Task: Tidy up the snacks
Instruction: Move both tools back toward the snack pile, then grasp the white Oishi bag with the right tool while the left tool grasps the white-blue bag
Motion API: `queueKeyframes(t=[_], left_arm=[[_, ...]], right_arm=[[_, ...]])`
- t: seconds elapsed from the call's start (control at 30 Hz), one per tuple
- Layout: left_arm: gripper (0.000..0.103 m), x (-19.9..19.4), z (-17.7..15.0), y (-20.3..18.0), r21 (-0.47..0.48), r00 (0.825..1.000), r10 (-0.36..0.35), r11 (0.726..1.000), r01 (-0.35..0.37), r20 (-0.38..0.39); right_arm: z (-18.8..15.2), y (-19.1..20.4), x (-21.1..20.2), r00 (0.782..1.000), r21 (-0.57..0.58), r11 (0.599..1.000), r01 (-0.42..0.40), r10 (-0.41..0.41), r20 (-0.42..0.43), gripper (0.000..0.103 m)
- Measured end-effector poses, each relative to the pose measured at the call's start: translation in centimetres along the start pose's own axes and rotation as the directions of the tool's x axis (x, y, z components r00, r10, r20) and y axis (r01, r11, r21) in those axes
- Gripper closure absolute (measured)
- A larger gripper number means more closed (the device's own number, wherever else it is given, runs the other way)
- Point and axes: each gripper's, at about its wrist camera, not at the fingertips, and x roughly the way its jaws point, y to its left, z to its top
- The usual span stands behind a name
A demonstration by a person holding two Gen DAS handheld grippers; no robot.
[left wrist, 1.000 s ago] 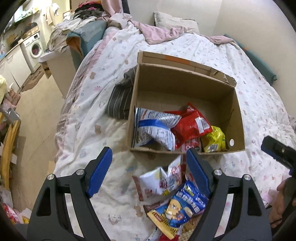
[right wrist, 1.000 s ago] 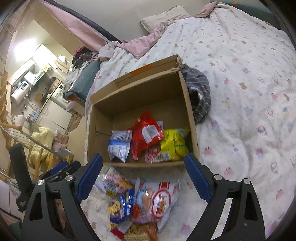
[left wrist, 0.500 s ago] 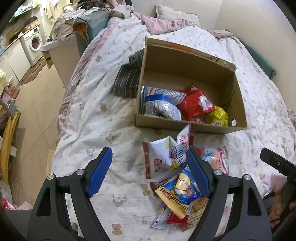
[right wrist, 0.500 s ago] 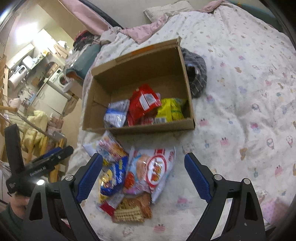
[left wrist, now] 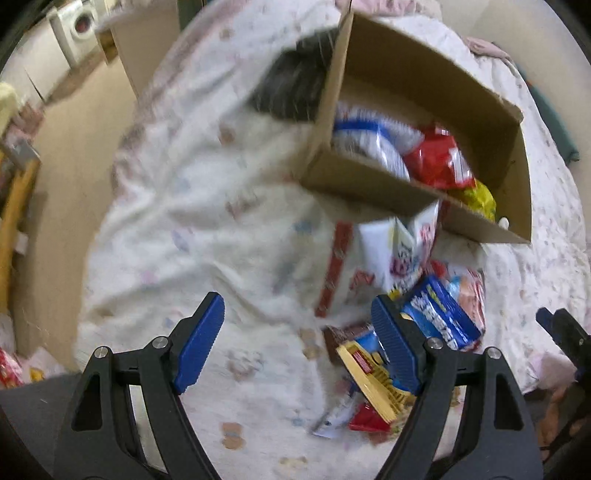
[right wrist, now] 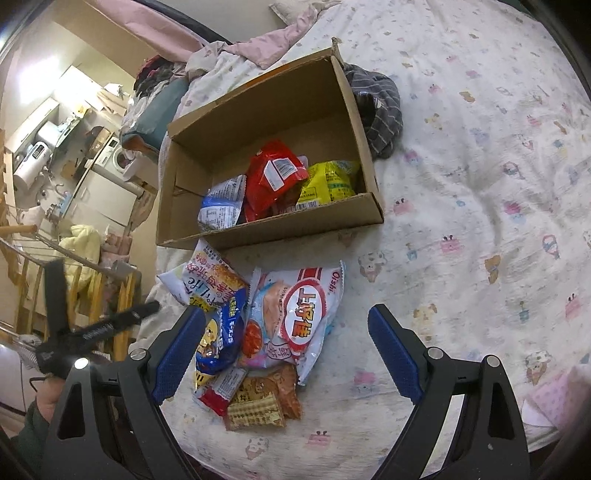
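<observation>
A cardboard box (right wrist: 273, 229) lies open on the bed and holds a blue-white bag (right wrist: 221, 205), a red bag (right wrist: 275, 177) and a yellow bag (right wrist: 328, 181). The box also shows in the blurred left wrist view (left wrist: 369, 184). In front of it lies a pile of snack packets: a large white-red bag (right wrist: 303, 317), a blue packet (right wrist: 221, 336), a white-orange bag (right wrist: 207, 277) and biscuit packets (right wrist: 255, 406). My right gripper (right wrist: 284, 350) is open above the pile. My left gripper (left wrist: 295, 343) is open, its right finger over the blue packet (left wrist: 439, 317).
A grey striped cloth (right wrist: 380, 107) lies by the box's far corner. The patterned bedsheet (right wrist: 480, 184) spreads to the right. The bed's edge drops to the floor (left wrist: 62, 184) on the left, with a washing machine (left wrist: 77, 22) and clutter beyond.
Both grippers have drawn back from the box toward the near end of the bed, so the snack pile now lies between their fingers. The left view has swung and blurred.
</observation>
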Motion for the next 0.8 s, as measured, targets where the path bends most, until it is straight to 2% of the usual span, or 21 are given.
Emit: queueKeyframes(t=[0.1, 0.2, 0.5, 0.6, 0.7, 0.73, 0.77, 0.8], left_arm=[[0.024, 0.3, 0.0, -1.0, 0.029, 1.0, 0.015, 0.999, -0.016, 0.014], [0.024, 0.8, 0.6, -2.2, 0.048, 1.0, -0.018, 0.999, 0.018, 0.017], [0.024, 5.9, 2.9, -6.5, 0.117, 0.997, -0.027, 0.993, 0.035, -0.069], [0.024, 6.7, 3.2, -7.5, 0.146, 0.998, -0.001, 0.989, 0.01, -0.061], [0.024, 6.9, 3.2, -7.9, 0.149, 0.999, -0.011, 0.989, 0.017, -0.044], [0.026, 6.9, 3.2, -7.9, 0.151, 0.999, -0.007, 0.988, 0.013, -0.04], [0.036, 6.8, 3.1, -8.0, 0.155, 0.999, -0.01, 0.988, 0.015, -0.037], [0.04, 6.8, 3.0, -8.0, 0.157, 0.999, -0.015, 0.987, 0.021, -0.039]], right_arm=[[0.2, 0.2, 0.1, 1.0, 0.004, 1.0, -0.008, 0.008, 0.001, 0.011], [0.3, 0.3, 0.3, 1.0, 0.004, 1.0, -0.013, 0.013, -0.002, 0.011], [0.7, -0.5, 1.0, 1.0, 0.017, 1.0, -0.005, 0.006, -0.023, 0.011], [0.7, -1.2, 1.0, 1.0, 0.025, 1.0, 0.003, -0.002, -0.026, 0.011], [0.8, -2.1, 1.0, 0.999, 0.047, 0.999, 0.009, -0.008, -0.033, 0.011], [0.8, -2.2, 1.0, 0.999, 0.053, 0.999, 0.009, -0.007, -0.033, 0.011], [0.9, -2.4, 1.0, 0.999, 0.063, 0.998, 0.007, -0.005, -0.033, 0.011], [1.0, -2.5, 1.0, 0.999, 0.069, 0.998, 0.004, -0.002, -0.033, 0.011]])
